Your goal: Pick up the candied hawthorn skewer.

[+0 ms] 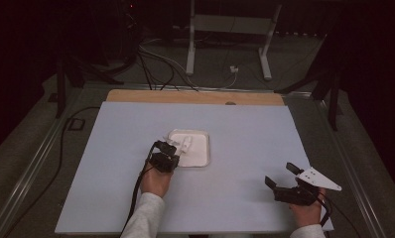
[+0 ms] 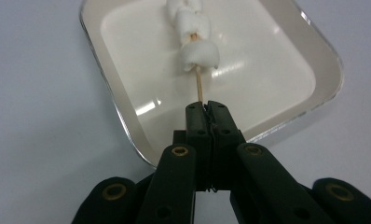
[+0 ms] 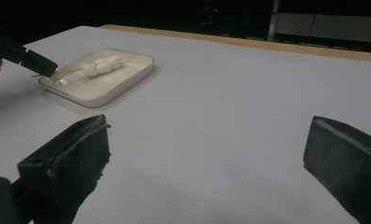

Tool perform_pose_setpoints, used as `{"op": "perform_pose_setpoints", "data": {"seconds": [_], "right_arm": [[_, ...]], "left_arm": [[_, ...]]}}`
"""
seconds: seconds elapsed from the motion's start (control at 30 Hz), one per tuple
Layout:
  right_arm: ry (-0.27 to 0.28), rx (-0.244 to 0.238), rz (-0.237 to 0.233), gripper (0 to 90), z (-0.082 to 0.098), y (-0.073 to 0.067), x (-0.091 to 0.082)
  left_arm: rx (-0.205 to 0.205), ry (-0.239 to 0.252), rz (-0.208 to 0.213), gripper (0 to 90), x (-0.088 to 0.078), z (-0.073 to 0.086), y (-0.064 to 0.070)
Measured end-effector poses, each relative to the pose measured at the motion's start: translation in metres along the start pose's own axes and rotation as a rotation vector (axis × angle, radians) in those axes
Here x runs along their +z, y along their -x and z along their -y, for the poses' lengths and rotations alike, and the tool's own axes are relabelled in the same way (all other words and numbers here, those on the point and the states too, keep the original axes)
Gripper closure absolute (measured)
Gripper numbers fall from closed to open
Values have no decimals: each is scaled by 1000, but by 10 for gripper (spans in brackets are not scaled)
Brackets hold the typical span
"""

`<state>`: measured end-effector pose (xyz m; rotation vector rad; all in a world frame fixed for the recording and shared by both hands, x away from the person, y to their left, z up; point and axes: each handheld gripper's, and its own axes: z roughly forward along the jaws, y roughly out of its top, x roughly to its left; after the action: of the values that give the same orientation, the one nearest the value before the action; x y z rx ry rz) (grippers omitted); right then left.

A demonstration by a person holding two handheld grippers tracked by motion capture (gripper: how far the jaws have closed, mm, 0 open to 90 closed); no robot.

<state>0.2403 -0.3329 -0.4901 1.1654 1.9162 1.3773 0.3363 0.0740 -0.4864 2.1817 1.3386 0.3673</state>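
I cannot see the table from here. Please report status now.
Left gripper shut on marshmallow skewer over white tray. Right gripper open, empty. Nothing in the way.

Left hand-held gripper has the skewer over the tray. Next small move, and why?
Probably lower the skewer until its marshmallows rest on the tray floor, then open. The left hand-held gripper is shut on the bare stick end, the marshmallows already sit within the rim, and the right hand-held gripper waits open, well off.
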Motion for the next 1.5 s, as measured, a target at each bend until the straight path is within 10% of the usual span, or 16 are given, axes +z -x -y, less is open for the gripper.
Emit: {"op": "perform_pose_setpoints", "data": {"seconds": [0.67, 1.5], "right_arm": [[0, 3, -2, 2, 0, 0, 0], [-22, 29, -33, 2, 0, -5, 4]], "left_arm": [[42, -137, -11, 900, 20, -13, -2], [24, 173, 43, 900, -17, 12, -12]]}}
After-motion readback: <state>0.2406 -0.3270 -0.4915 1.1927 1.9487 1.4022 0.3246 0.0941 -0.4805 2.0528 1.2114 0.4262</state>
